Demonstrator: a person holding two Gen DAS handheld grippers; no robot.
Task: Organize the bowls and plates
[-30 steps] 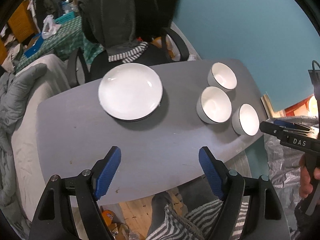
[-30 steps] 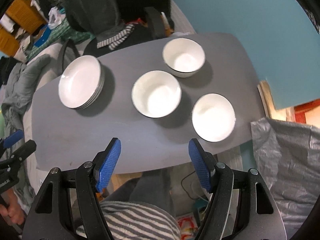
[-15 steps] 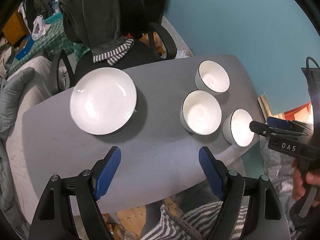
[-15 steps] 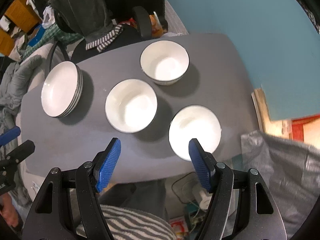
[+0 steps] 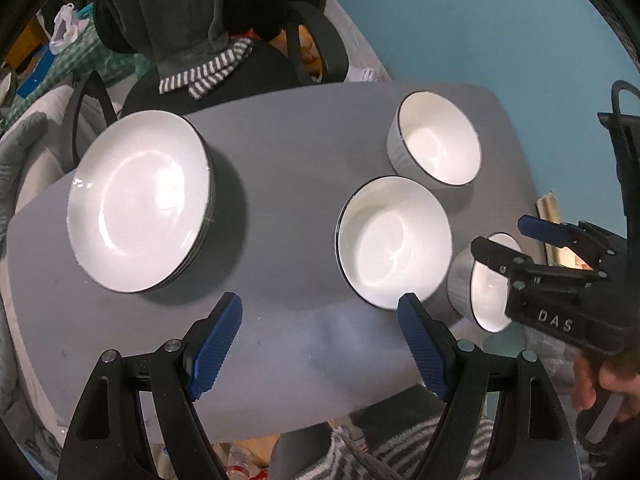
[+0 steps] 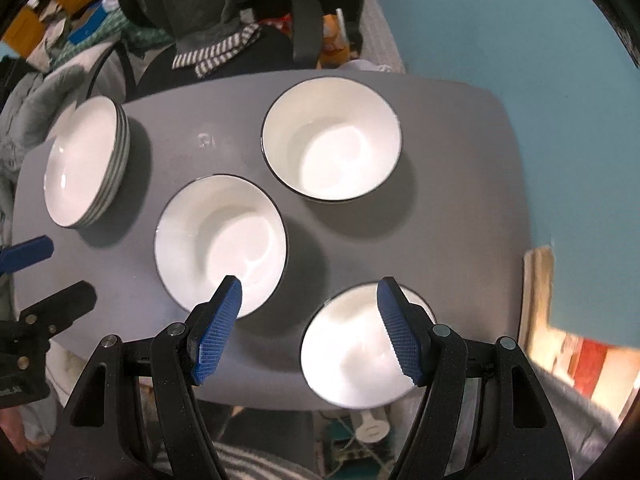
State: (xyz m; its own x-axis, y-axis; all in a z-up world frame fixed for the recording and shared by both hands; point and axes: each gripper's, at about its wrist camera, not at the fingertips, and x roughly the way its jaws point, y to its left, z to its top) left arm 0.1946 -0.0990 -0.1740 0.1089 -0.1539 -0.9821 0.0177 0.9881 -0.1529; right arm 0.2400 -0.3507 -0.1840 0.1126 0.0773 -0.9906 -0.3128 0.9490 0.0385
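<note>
A stack of white plates [image 5: 138, 200] [image 6: 84, 162] sits at the left of the grey table [image 5: 280, 152]. Three white bowls with dark rims stand to its right: a far bowl [image 5: 436, 144] [image 6: 332, 140], a middle bowl [image 5: 394, 242] [image 6: 220, 240] and a near bowl [image 5: 486, 280] [image 6: 360, 348] at the table's front right edge. My left gripper [image 5: 320, 336] is open and empty above the table's front. My right gripper [image 6: 310, 320] is open, above the near bowl's left rim; it also shows in the left wrist view [image 5: 516, 240].
An office chair with a dark hoodie draped on it [image 5: 200, 20] stands behind the table. A teal wall [image 5: 480, 20] rises at the right. Bedding [image 5: 20, 152] lies to the left. Grey plastic sheeting lies off the table's right end.
Both grippers have moved forward and down toward the table. The right gripper has shifted right, from over the table's front edge to over the near bowl. Nothing has been picked up.
</note>
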